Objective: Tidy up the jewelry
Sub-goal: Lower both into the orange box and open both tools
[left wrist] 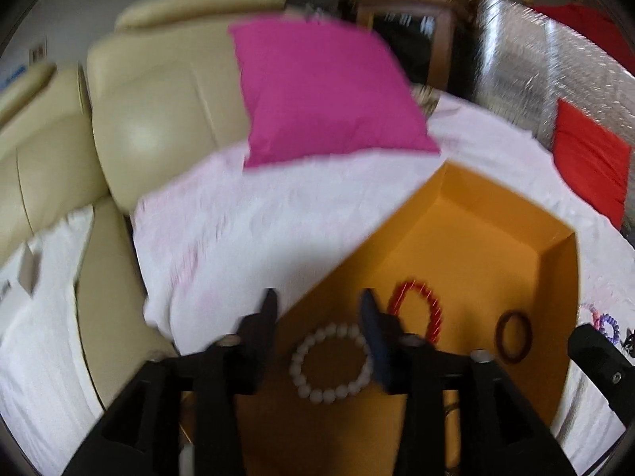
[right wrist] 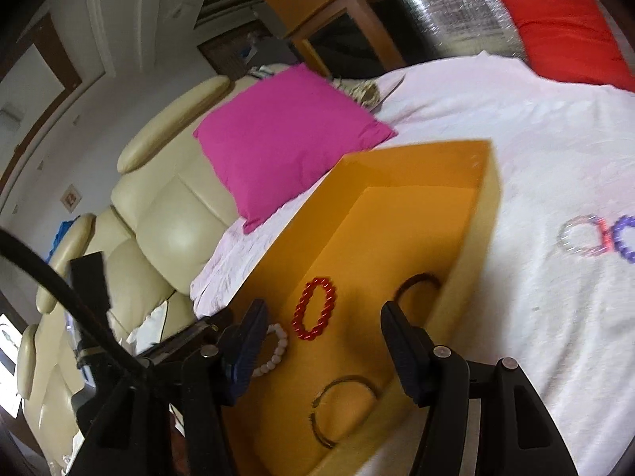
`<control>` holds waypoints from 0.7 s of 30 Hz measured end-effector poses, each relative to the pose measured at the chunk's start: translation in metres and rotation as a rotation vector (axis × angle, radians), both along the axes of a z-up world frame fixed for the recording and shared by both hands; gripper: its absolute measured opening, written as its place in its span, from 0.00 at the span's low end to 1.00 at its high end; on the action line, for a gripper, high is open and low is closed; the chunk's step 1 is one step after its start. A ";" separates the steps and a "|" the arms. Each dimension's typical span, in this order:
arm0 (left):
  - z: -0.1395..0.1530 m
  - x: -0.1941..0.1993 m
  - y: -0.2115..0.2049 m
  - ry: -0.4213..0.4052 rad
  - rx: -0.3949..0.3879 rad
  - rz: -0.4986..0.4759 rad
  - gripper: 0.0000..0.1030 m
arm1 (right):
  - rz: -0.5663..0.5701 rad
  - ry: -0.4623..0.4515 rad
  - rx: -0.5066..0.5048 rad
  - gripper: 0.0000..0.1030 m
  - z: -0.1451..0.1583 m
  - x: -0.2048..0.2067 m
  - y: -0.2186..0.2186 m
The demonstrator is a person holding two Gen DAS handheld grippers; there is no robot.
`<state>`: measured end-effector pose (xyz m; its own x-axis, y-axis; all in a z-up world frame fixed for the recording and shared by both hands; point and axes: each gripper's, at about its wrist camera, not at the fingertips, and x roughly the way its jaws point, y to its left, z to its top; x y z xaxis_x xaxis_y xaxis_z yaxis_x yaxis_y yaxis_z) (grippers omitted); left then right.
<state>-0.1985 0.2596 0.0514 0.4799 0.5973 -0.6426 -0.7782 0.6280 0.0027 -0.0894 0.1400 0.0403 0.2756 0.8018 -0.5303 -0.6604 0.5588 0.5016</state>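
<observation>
An orange box (left wrist: 468, 238) (right wrist: 397, 214) lies open on a white sheet. Inside lie a white bead bracelet (left wrist: 331, 361) (right wrist: 274, 351), a red bead bracelet (left wrist: 416, 309) (right wrist: 315, 309), a dark brown ring bracelet (left wrist: 513, 335) (right wrist: 418, 283) and a thin dark bangle (right wrist: 343, 408). My left gripper (left wrist: 319, 305) is open and empty above the white bracelet. My right gripper (right wrist: 323, 321) is open and empty over the box. A pink-white bracelet (right wrist: 583, 236) and a purple bracelet (right wrist: 627, 238) (left wrist: 609, 327) lie on the sheet right of the box.
A magenta pillow (left wrist: 325, 91) (right wrist: 285, 139) lies behind the box. A cream leather seat (left wrist: 158, 119) (right wrist: 158, 214) stands to the left. A red cushion (left wrist: 587, 166) (right wrist: 567, 35) lies at the far right by a silver foil wall (left wrist: 528, 63).
</observation>
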 end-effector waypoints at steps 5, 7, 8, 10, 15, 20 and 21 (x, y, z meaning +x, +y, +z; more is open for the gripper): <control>0.026 0.003 -0.032 -0.100 0.174 -0.080 0.66 | -0.142 -0.036 -0.016 0.61 0.004 0.009 -0.046; 0.033 0.003 -0.042 -0.154 0.194 -0.130 0.69 | -0.208 -0.051 -0.041 0.61 0.004 0.013 -0.062; 0.035 0.005 -0.046 -0.176 0.187 -0.162 0.69 | -0.257 -0.046 -0.051 0.61 0.002 0.018 -0.075; 0.037 0.010 -0.053 -0.199 0.168 -0.225 0.69 | -0.326 -0.026 -0.069 0.61 -0.001 0.023 -0.092; 0.033 0.029 -0.071 -0.206 0.037 -0.382 0.70 | -0.470 0.014 -0.164 0.61 -0.008 0.028 -0.131; 0.027 0.049 -0.098 -0.155 -0.108 -0.545 0.70 | -0.544 0.029 -0.242 0.61 -0.009 0.026 -0.164; 0.025 0.055 -0.108 -0.121 -0.113 -0.586 0.70 | -0.560 0.034 -0.255 0.61 -0.007 0.026 -0.173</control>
<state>-0.1437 0.1517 0.0760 0.7819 0.1428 -0.6068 -0.2936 0.9430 -0.1564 -0.0633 -0.0328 0.0332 0.5972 0.3869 -0.7026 -0.2180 0.9213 0.3221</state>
